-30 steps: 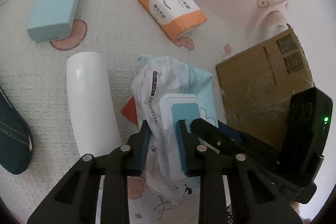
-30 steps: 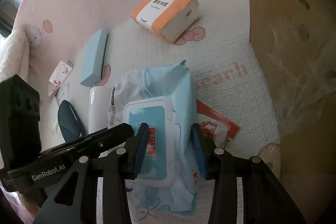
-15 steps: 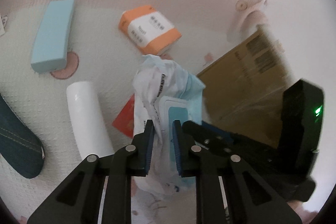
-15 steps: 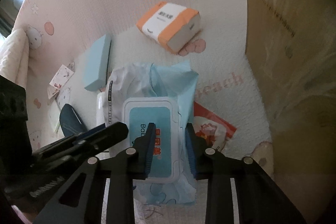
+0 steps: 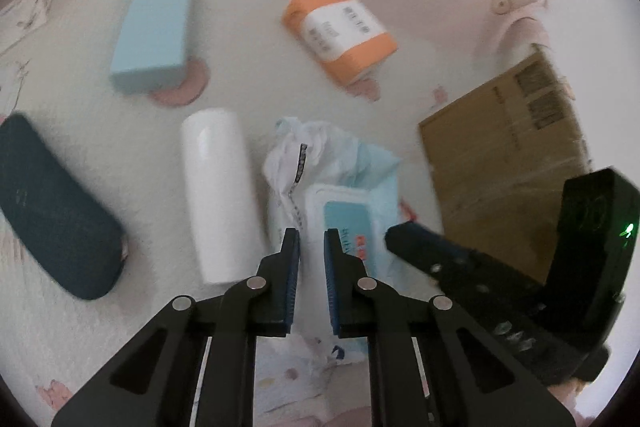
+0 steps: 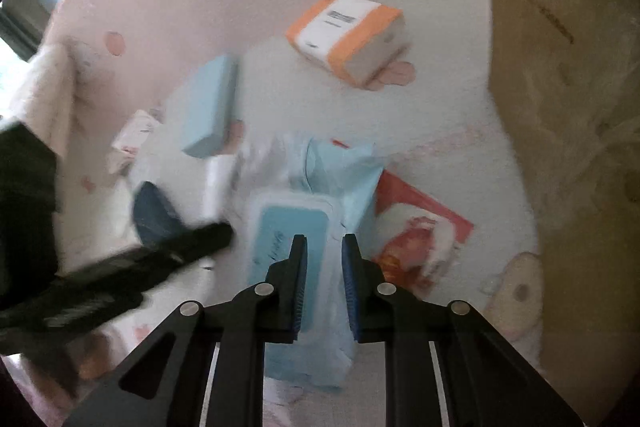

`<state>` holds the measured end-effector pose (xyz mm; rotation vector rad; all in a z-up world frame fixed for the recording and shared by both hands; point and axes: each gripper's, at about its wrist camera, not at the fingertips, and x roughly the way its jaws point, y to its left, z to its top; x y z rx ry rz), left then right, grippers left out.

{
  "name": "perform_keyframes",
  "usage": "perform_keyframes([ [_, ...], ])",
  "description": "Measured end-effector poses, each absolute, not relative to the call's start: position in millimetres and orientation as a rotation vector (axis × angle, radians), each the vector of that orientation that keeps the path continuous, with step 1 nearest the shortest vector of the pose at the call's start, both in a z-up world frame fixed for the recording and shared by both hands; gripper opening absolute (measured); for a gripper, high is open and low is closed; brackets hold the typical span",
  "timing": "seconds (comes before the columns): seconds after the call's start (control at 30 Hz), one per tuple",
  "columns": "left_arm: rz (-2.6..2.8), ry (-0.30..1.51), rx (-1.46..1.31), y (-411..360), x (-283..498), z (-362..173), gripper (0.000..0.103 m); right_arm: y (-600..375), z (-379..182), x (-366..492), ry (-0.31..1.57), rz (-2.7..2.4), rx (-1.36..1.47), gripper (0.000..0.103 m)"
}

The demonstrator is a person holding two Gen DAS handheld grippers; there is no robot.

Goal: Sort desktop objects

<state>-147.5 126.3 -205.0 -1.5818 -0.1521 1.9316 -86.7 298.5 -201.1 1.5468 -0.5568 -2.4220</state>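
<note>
A light blue wet-wipes pack with a white flip lid is held above the mat by both grippers. My left gripper is shut on its left side, my right gripper is shut on its right side; the pack sags between them. On the mat lie an orange-and-white tissue pack, a light blue box, a white cylinder and a dark blue case.
A brown cardboard box stands at the right. A red packet lies on the mat beneath the wipes. Paper cards lie at the far left. The mat is white and pink with cartoon prints.
Both grippers closed tighter on the wipes pack and lifted it off the mat. The other objects now look smaller and farther below.
</note>
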Motion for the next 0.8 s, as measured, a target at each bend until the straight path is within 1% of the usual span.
perform_keyframes([
  [0.07,1.928,-0.212,-1.580,118,-150,-204,0.014,295,-205,-89,-0.507,-2.416,1.577,0.018],
  [0.13,1.909,-0.283,-1.560,113,-155,-199,0.016,296,-209,-87,-0.499,-2.413,1.583,0.019],
  [0.17,1.902,-0.288,-1.547,113,-156,-196,0.020,297,-211,-85,-0.511,-2.404,1.579,0.020],
  [0.2,1.898,-0.282,-1.531,115,-159,-193,0.031,299,-212,-84,-0.525,-2.396,1.577,0.022],
  [0.27,1.913,-0.236,-1.505,124,-165,-188,0.042,301,-213,-83,-0.549,-2.380,1.574,0.026],
  [0.33,1.906,-0.195,-1.506,134,-172,-188,0.043,300,-209,-82,-0.541,-2.386,1.586,0.029],
  [0.37,1.897,-0.187,-1.520,139,-176,-190,0.043,299,-205,-80,-0.508,-2.404,1.583,0.037],
  [0.4,1.881,-0.186,-1.537,142,-180,-193,0.043,299,-201,-78,-0.460,-2.439,1.581,0.052],
  [0.47,1.849,-0.187,-1.567,146,-183,-200,0.043,298,-194,-72,-0.344,-2.513,1.557,0.067],
  [0.57,1.840,-0.163,-1.592,149,-183,-209,0.043,302,-200,-73,-0.336,-2.497,1.584,0.068],
  [0.7,1.833,-0.161,-1.598,149,-183,-209,0.044,309,-215,-78,-0.446,-2.439,1.640,0.068],
  [0.73,1.834,-0.159,-1.601,150,-183,-209,0.045,310,-217,-78,-0.474,-2.426,1.636,0.068],
  [0.8,1.828,-0.167,-1.596,149,-181,-209,0.053,309,-219,-80,-0.496,-2.406,1.634,0.068],
])
